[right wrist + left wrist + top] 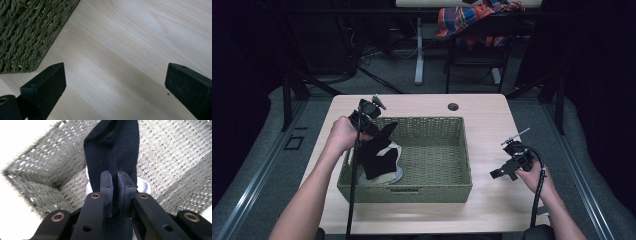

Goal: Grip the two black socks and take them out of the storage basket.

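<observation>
black rubbery left gripper pinching dark knit sock, woven basket.

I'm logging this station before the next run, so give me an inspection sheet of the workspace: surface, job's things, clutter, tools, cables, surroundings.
Surface: light wooden table, with a round cable hole near the far edge.
Job's things: green woven basket at mid-table; a dark sock hangs over its left end; something white lies beneath it in the basket.
Clutter: nothing seen.
Tools: left tool shut on the dark sock above the basket; right tool open, over bare table right of the basket.
Cables: one black cable trails from the left tool, another from the right tool.
Surroundings: grey floor, a second table's legs, a plaid cloth behind.
</observation>
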A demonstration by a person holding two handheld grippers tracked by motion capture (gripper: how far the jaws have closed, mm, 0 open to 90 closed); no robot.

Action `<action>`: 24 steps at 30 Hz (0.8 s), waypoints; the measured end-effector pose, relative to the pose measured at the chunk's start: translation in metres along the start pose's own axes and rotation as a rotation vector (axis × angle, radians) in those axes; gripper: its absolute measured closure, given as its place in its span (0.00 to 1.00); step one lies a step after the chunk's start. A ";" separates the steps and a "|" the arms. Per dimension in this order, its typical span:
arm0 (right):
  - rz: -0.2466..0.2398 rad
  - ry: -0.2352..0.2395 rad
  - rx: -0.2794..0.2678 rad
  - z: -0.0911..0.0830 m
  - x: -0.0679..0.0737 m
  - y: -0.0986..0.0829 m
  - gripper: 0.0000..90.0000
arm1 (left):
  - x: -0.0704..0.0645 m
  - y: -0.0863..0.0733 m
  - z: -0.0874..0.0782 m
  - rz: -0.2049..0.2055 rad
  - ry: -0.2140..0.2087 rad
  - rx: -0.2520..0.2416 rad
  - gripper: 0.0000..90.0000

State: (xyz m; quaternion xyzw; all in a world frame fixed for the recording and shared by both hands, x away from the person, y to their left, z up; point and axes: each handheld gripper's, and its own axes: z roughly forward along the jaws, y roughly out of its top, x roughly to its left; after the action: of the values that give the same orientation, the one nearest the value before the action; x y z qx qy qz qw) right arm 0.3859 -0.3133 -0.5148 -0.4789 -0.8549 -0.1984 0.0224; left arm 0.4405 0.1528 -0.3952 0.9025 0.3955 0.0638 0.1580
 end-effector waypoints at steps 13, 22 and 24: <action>-0.001 -0.001 0.002 0.000 0.000 0.000 0.04 | 0.003 0.012 -0.037 0.011 0.026 -0.028 0.94; -0.002 -0.001 0.002 0.000 0.000 0.000 0.04 | 0.012 0.011 -0.063 -0.005 0.064 -0.047 0.94; -0.002 0.000 0.002 0.000 0.001 0.000 0.04 | 0.015 0.008 -0.069 -0.016 0.074 -0.051 0.94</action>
State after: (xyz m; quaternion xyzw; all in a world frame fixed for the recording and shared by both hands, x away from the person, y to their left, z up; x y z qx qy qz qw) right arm 0.3856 -0.3129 -0.5145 -0.4780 -0.8556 -0.1974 0.0227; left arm 0.4401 0.1750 -0.3272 0.8920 0.4064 0.1061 0.1668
